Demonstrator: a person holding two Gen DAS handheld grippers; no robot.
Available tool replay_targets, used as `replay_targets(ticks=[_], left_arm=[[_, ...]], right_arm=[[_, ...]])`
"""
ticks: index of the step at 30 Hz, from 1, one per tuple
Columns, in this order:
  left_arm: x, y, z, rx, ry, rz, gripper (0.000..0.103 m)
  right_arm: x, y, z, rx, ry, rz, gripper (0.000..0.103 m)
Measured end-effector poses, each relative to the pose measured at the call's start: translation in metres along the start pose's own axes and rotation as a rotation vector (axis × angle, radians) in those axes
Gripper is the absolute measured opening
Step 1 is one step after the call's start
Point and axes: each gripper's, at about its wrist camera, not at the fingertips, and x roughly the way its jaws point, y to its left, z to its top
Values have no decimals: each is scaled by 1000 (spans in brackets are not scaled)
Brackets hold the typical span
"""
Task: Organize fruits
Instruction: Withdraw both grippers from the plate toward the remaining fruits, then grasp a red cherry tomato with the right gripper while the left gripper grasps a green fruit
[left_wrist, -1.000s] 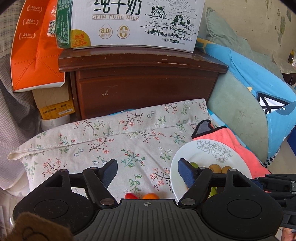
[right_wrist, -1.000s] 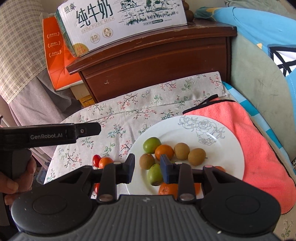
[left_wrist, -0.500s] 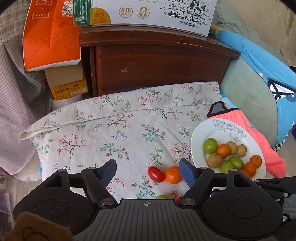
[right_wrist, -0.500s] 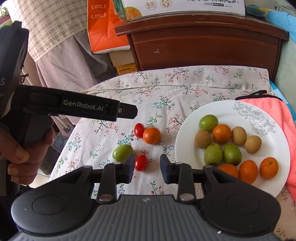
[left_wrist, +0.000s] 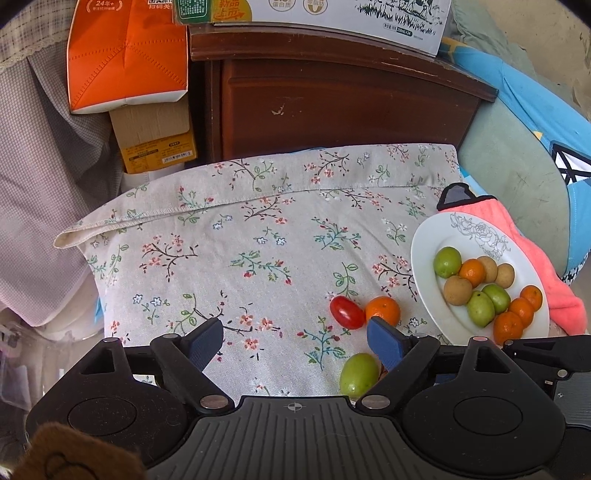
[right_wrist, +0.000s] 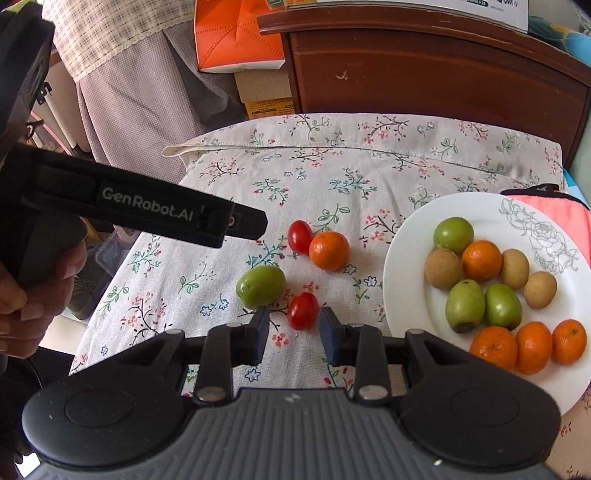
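A white plate (right_wrist: 413, 306) at the right holds several green, orange and brown fruits; it also shows in the left wrist view (left_wrist: 424, 258). On the floral cloth (right_wrist: 332, 173) lie two red cherry tomatoes (right_wrist: 300, 236) (right_wrist: 303, 311), an orange (right_wrist: 328, 251) and a green fruit (right_wrist: 260, 286). My right gripper (right_wrist: 290, 334) is open and empty, its tips just in front of the nearer tomato. My left gripper (left_wrist: 295, 339) is open wide and empty, above the cloth; a tomato (left_wrist: 346, 312), an orange (left_wrist: 383, 310) and a green fruit (left_wrist: 358, 374) lie by its right finger.
A dark wooden cabinet (left_wrist: 343, 99) stands behind the cloth, with a milk carton box on top. An orange box (left_wrist: 125, 55) and cardboard boxes sit at the left. A pink towel (left_wrist: 524, 240) lies under the plate. Blue bedding is at the right.
Both grippers have drawn back and tilted down, so the loose fruits on the cloth have come into view. The right gripper's tips now sit at the nearer tomato.
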Motion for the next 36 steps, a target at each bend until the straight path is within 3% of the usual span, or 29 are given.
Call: replay_targets(ticks=[11, 16, 19, 29, 34, 36], left_arm=[[0, -4, -4, 27, 13, -20, 87], [0, -7, -4, 49, 14, -19, 87], [-2, -9, -7, 68, 11, -36, 87], [-8, -34, -26, 247, -4, -79, 84], [1, -43, -34, 287, 8, -80, 76], [4, -44, -35, 288, 11, -79, 67]], right_arm=[[12, 2, 0, -5, 3, -46, 30], [12, 2, -1, -14, -4, -55, 19], [9, 0, -3, 0, 1, -43, 19], [-27, -5, -24, 75, 3, -79, 19], [-37, -9, -36, 101, 10, -81, 19], [-37, -11, -38, 100, 13, -79, 19]])
